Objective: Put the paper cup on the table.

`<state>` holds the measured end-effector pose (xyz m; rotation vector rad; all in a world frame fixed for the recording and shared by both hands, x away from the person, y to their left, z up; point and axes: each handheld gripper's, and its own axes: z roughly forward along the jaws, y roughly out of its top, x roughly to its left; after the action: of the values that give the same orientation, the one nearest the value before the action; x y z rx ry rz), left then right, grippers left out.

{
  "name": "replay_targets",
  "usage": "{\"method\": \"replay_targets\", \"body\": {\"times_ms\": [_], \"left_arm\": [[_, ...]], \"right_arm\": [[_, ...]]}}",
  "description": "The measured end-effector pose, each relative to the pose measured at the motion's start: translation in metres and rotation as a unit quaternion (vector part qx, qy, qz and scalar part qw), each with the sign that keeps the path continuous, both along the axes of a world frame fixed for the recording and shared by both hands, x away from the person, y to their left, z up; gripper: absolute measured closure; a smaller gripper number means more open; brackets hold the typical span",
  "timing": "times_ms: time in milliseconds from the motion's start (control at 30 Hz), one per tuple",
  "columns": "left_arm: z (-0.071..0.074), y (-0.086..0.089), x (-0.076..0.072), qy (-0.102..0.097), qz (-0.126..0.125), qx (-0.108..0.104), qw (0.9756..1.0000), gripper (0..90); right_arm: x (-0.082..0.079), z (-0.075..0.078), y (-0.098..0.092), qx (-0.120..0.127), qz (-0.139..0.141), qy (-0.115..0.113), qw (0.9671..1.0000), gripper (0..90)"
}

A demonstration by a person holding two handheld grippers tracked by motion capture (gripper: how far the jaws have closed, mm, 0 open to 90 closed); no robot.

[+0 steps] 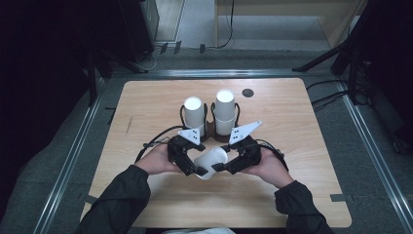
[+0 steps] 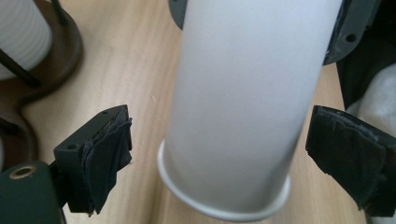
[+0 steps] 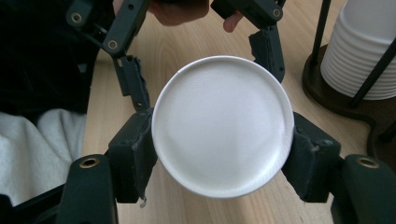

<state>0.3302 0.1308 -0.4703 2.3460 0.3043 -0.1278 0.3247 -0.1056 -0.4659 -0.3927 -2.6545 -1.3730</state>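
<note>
Right now a white paper cup (image 1: 210, 163) lies tilted on its side between the two grippers, near the person and about midway across the wooden table (image 1: 302, 195). The right gripper (image 3: 223, 154) clamps the cup's closed bottom end, a pad pressed on each side of the round base. The left gripper (image 2: 219, 158) has its jaws spread wide around the cup's open rim end, with a clear gap on both sides, so its pads do not touch the cup. In the left gripper view the cup's far end is cut off by the top edge, and the right gripper behind it is mostly hidden.

Just beyond the grippers, two stacks of white cups (image 1: 225, 113) stand upright in a dark wire holder (image 1: 209, 127); its base is largely covered by the grippers' grey plates in the high view. A small dark disc (image 1: 248, 92) sits on the far side of the table; what it is cannot be made out.
</note>
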Motion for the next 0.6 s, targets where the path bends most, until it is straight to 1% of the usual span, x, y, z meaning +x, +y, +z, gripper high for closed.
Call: {"method": "replay_targets", "body": {"times_ms": [33, 67, 100, 133, 167, 233, 333, 433, 533, 567, 600], "left_arm": [[0.001, 0.002, -0.001, 0.004, 0.006, -0.02, 0.9998, 7.5], [0.001, 0.002, -0.001, 0.004, 0.006, -0.02, 0.9998, 7.5], [0.002, 0.003, -0.002, 0.001, 0.008, -0.032, 0.9995, 7.5], [0.003, 0.004, -0.002, 0.003, 0.008, -0.038, 0.9993, 7.6], [0.003, 0.004, -0.002, 0.003, 0.008, -0.038, 0.9993, 7.6], [0.002, 0.005, -0.004, 0.004, 0.011, -0.054, 0.9985, 8.2], [0.001, 0.005, -0.006, 0.003, 0.017, -0.06, 0.9981, 8.2], [-0.002, 0.004, -0.009, 0.002, 0.023, -0.073, 0.9971, 8.2], [-0.001, 0.005, -0.01, 0.0, 0.025, -0.077, 0.9967, 8.2], [-0.001, 0.006, -0.01, 0.0, 0.027, -0.08, 0.9965, 8.2], [0.001, 0.01, -0.01, -0.001, 0.032, -0.088, 0.9956, 8.2]], "right_arm": [[0.001, 0.002, -0.002, 0.01, -0.003, 0.003, 0.9999, 33.7], [0.002, 0.004, -0.003, 0.015, -0.005, 0.004, 0.9999, 33.7], [0.002, 0.005, -0.004, 0.021, -0.007, 0.008, 0.9997, 33.7], [0.002, 0.007, -0.005, 0.027, -0.007, 0.009, 0.9996, 33.7], [0.002, 0.007, -0.005, 0.027, -0.007, 0.009, 0.9996, 33.7], [0.002, 0.011, -0.006, 0.037, -0.007, 0.007, 0.9993, 33.7], [0.002, 0.013, -0.006, 0.042, -0.007, 0.006, 0.9991, 33.7], [0.002, 0.019, -0.007, 0.056, -0.005, 0.002, 0.9984, 33.7], [0.002, 0.022, -0.007, 0.062, -0.003, 0.001, 0.9981, 33.7], [0.002, 0.026, -0.009, 0.07, -0.004, -0.001, 0.9975, 33.7], [0.003, 0.027, -0.01, 0.077, -0.005, -0.002, 0.997, 33.7]]}}
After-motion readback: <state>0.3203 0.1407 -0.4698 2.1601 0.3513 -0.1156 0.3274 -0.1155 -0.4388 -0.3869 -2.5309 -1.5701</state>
